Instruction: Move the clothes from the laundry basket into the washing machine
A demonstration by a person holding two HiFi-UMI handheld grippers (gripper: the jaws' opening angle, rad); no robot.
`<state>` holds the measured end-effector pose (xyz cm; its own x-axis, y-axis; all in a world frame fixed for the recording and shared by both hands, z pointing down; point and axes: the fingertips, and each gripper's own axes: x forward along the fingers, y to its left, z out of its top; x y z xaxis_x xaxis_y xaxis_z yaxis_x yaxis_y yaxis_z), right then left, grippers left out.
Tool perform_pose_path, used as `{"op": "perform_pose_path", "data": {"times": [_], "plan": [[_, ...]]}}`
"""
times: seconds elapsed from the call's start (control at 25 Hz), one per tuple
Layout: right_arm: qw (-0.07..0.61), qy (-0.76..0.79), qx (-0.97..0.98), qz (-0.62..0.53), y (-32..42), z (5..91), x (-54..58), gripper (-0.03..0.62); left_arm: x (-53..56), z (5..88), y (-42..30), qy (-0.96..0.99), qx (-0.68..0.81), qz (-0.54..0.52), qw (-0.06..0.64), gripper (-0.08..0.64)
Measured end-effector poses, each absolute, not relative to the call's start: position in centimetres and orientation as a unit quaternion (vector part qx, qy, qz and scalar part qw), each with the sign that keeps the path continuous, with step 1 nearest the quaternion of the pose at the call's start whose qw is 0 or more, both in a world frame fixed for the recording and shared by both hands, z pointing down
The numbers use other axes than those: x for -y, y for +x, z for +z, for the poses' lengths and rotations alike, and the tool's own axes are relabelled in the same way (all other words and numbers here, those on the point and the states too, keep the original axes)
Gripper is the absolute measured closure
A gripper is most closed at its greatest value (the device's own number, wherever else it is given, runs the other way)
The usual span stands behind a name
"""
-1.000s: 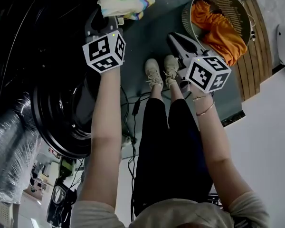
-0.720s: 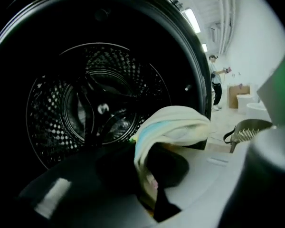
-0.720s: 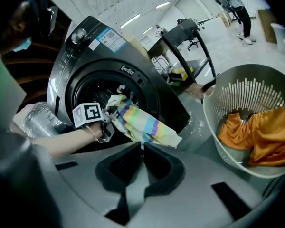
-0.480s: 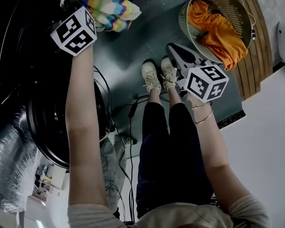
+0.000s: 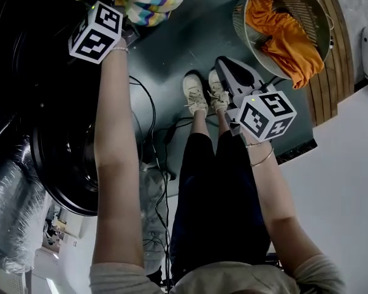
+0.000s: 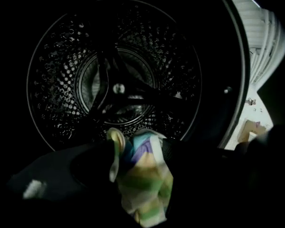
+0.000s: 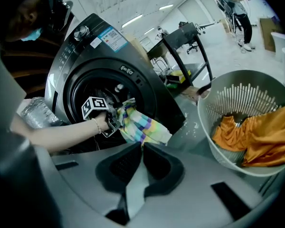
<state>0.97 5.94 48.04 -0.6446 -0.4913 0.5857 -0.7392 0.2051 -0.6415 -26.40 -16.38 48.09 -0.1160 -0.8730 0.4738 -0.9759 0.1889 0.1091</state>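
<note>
Head view: your left arm has swung the cloth [image 5: 148, 3] off the floor [image 5: 190, 48] side to the washer [image 7: 85, 51] mouth at 11 o'clock. Left gripper [image 6: 135, 148] has just been opening its fingers [image 6: 66, 175]. They stand wide, with the cloth slack between them before the drum [image 6: 116, 87], so I judge the drop is under way. Right gripper [image 7: 141, 148] is closed and empty. Your basket [image 5: 245, 17] at 1 o'clock holds orange clothes [image 5: 282, 29]. It stands on dark floor beside wooden slats [image 5: 334, 54], in a bright open hall.

Just black trousers [image 5: 211, 201], beige sneakers [image 5: 196, 94], pale tee [image 5: 233, 280], thin bracelet [image 5: 261, 158], and a grey right tool [image 5: 224, 63] with a black-and-white marker cube [image 5: 267, 116].
</note>
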Motion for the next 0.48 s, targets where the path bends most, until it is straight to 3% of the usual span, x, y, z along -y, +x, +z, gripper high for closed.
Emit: {"op": "perform_pose_path", "data": {"times": [0.48], "plan": [[0.155,0.388,0.768,0.485,1.7,50.0,-8.1,0.569,5.2,59.3,-22.9,0.591,0.716,0.224,0.295,0.192]]}}
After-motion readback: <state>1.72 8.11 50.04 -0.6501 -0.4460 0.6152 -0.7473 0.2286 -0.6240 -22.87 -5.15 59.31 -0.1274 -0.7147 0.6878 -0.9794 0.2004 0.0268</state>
